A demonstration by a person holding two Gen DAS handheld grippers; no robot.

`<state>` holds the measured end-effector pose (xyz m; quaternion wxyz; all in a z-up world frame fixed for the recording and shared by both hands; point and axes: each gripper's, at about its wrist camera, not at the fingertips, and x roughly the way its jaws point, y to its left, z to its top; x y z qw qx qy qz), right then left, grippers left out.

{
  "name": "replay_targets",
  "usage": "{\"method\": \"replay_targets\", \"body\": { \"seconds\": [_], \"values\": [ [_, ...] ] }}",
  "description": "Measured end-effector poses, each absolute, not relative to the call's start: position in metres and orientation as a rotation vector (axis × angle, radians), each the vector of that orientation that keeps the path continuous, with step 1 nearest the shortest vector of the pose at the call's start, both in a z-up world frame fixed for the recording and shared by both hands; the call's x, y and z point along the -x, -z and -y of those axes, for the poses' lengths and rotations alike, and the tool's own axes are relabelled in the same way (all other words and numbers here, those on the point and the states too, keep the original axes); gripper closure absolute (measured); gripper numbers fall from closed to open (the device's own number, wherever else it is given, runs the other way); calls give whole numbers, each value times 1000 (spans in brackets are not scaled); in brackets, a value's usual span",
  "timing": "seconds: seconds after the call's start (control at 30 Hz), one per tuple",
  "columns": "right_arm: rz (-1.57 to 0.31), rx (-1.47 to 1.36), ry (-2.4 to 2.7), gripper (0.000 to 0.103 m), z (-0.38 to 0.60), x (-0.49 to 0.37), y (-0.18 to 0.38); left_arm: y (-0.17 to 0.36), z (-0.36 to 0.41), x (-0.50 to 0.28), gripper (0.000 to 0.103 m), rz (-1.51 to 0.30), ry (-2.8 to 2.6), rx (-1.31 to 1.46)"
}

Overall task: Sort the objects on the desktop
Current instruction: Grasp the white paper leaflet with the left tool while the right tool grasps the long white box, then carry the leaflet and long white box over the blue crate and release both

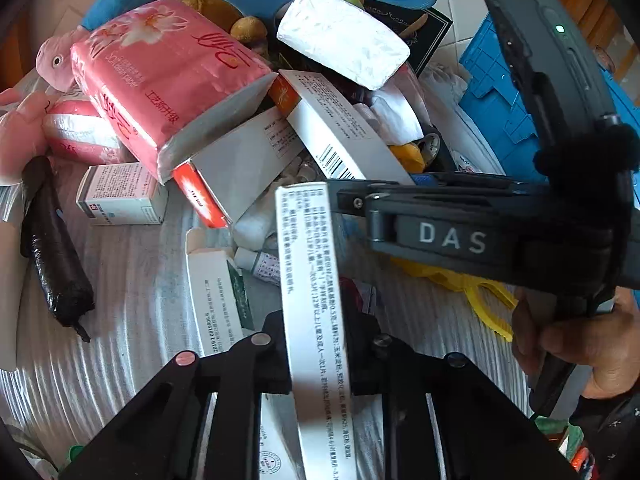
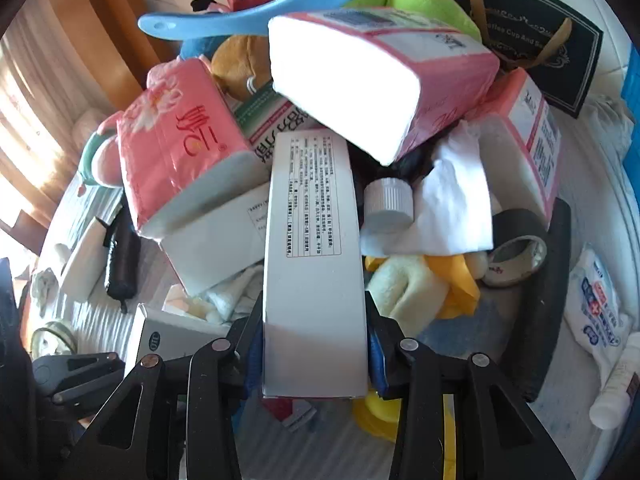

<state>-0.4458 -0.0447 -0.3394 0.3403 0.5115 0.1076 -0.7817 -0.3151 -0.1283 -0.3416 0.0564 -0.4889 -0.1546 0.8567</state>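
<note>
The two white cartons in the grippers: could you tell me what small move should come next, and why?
Probably lift both clear of the pile. The left gripper is shut on a thin white carton, the right gripper on a wider white carton whose far end sits against the pink tissue packs.

You have a narrow white carton (image 1: pixel 314 300) printed with black text standing on edge, lifted above the clutter. A wider white box (image 2: pixel 314 268) with a text panel points at a heap of pink tissue packs (image 2: pixel 180 148), cartons and plush toys.
</note>
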Motion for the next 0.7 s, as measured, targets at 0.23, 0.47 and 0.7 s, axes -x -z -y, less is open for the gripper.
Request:
{"method": "replay_targets", "body": {
  "seconds": [0.23, 0.47, 0.7],
  "values": [
    [-179, -1261, 2074, 63, 27, 433, 316, 310, 133, 301, 88, 368, -2698, 1395],
    [-139, -1142, 2122, 63, 16, 403, 267, 265, 139, 301, 88, 285, -2760, 1281],
    [-16, -964, 2260, 63, -10, 375, 190, 200, 127, 321, 88, 85, -2817, 1118]
  ]
}}
